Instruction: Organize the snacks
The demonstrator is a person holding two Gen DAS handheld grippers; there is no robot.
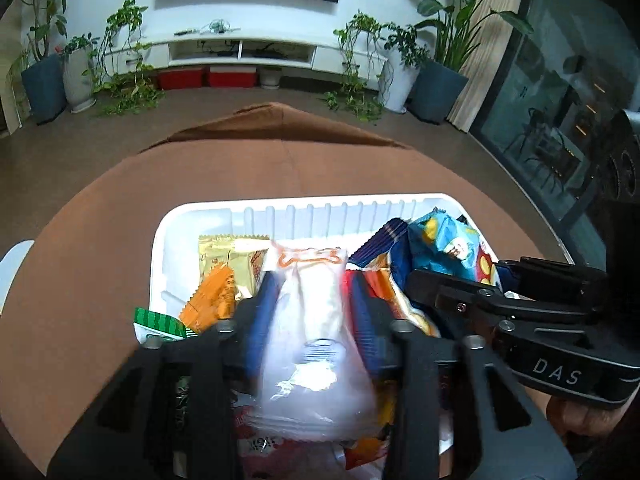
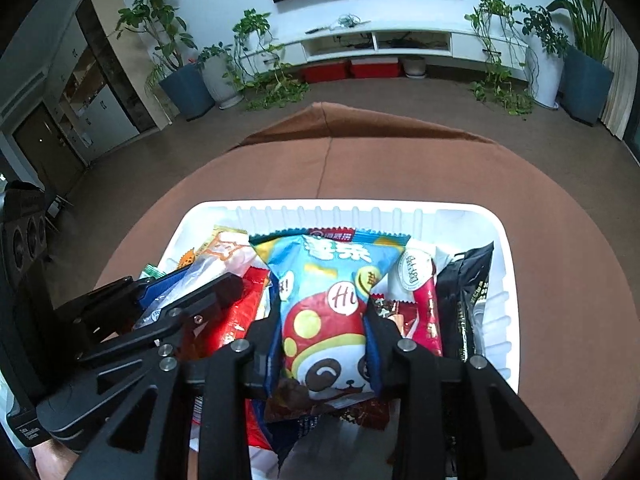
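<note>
Black claw (image 1: pixel 312 312) frames, silver screws, blue pads (image 1: pixel 260 312) (one lettered "DAS").

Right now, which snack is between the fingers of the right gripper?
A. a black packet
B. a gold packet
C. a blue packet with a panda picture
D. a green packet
C: in the right wrist view the blue panda packet stands between the fingers of the right gripper, above the white tray.

Snack packets (image 2: pixel 332 300) crowd the white tray (image 2: pixel 505 264); the brown table (image 1: pixel 280 172) beyond its far edge lies bare.
</note>
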